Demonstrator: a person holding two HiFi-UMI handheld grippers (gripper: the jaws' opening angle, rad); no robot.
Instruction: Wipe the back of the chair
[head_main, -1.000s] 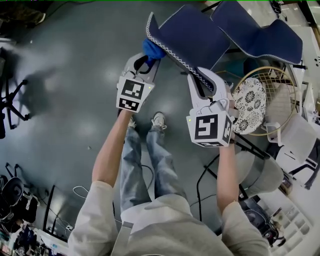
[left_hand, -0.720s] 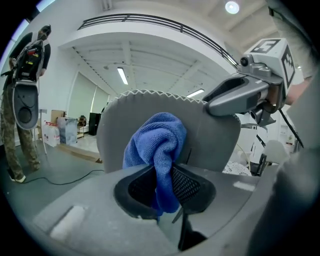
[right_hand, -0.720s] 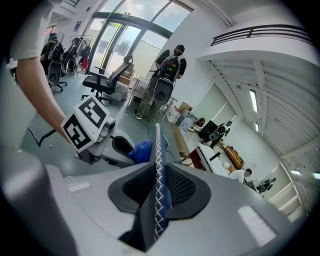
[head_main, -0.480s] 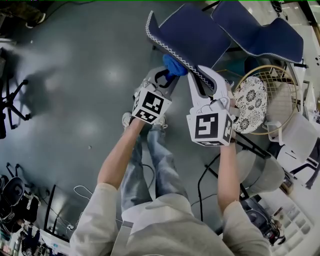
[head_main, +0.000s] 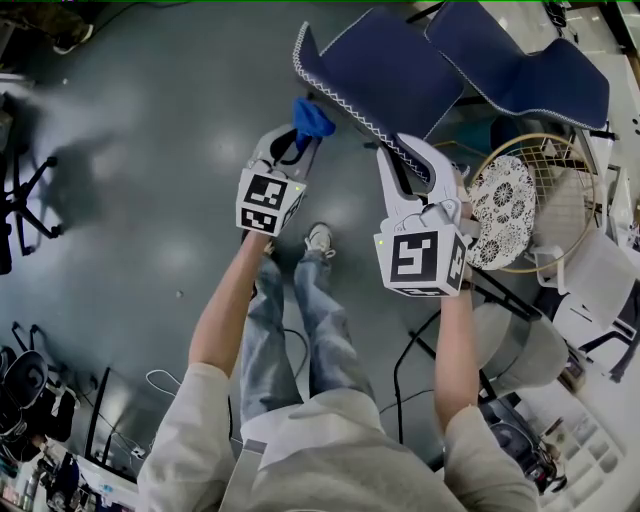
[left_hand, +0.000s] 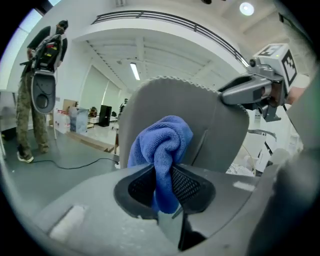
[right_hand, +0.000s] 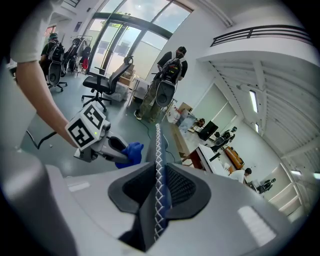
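Observation:
The chair back (head_main: 370, 75) is navy with a white zigzag-stitched edge, tilted above the grey floor. My left gripper (head_main: 298, 140) is shut on a bunched blue cloth (head_main: 312, 118), which presses against the back's lower left edge. In the left gripper view the cloth (left_hand: 162, 150) sticks up from between the jaws of my left gripper (left_hand: 164, 182) in front of the chair back (left_hand: 215, 130). My right gripper (head_main: 403, 160) is clamped on the stitched edge further right. In the right gripper view that edge (right_hand: 159, 165) runs between the pads of my right gripper (right_hand: 159, 187).
A second navy panel (head_main: 520, 70) lies behind the back. A round wire chair with a patterned cushion (head_main: 505, 210) stands at the right. An office chair base (head_main: 20, 200) is at the far left. Cables cross the floor near my feet (head_main: 318, 240). A person (left_hand: 42, 75) stands further off.
The left gripper slid the cloth to the right along the chair back's edge toward the right gripper, then back to the left. The right gripper kept its hold and stayed in place.

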